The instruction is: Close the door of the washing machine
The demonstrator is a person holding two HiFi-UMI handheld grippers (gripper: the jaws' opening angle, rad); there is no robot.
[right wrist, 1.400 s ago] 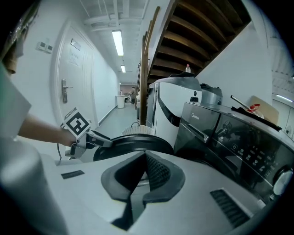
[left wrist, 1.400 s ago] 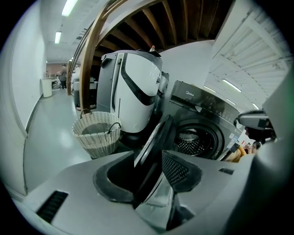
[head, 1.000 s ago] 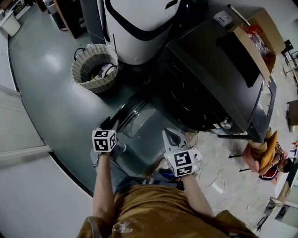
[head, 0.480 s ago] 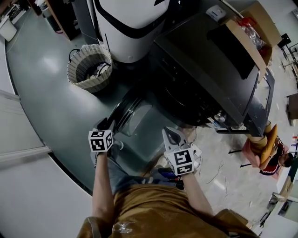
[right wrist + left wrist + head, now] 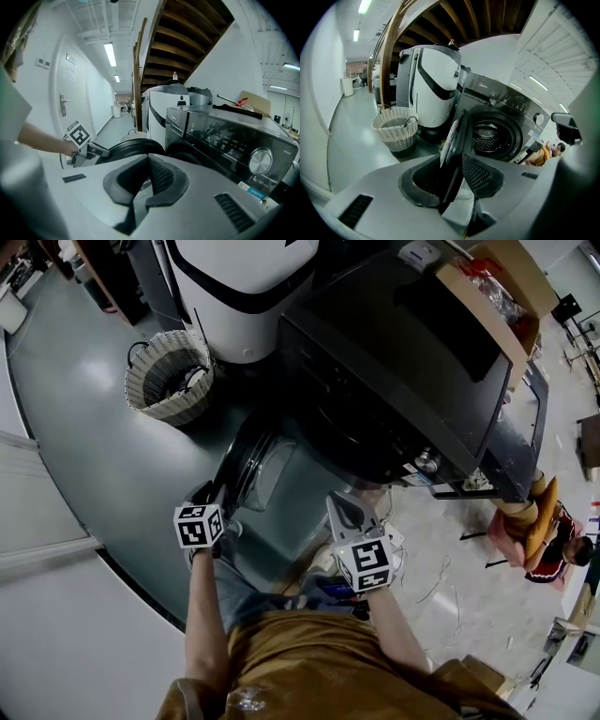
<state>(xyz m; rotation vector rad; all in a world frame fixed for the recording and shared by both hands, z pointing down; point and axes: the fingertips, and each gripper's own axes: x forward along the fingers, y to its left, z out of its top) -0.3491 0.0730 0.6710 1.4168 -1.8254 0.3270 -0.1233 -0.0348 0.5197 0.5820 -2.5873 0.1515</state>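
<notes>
The dark front-loading washing machine (image 5: 403, 381) stands ahead, and its round door (image 5: 267, 470) is swung partly open to its left. The left gripper (image 5: 214, 491) is at the door's outer rim. In the left gripper view the door (image 5: 452, 136) runs edge-on between the jaws of the left gripper (image 5: 452, 161), which have just been closing and now press on the rim. Beyond it the drum opening (image 5: 490, 138) shows. The right gripper (image 5: 339, 507) hangs shut and empty in front of the machine, below the door opening. In the right gripper view, the right gripper (image 5: 149, 161) looks past the door (image 5: 126, 147).
A wicker basket (image 5: 169, 376) sits on the floor left of the door, beside a white machine (image 5: 244, 287). An open cardboard box (image 5: 487, 296) rests on the washer's top. A seated person (image 5: 544, 549) is at the far right. Cables lie on the floor there.
The left gripper's jaws have closed in on the door rim, and the door stands at a narrower angle to the machine. Both grippers have shifted closer to the washer.
</notes>
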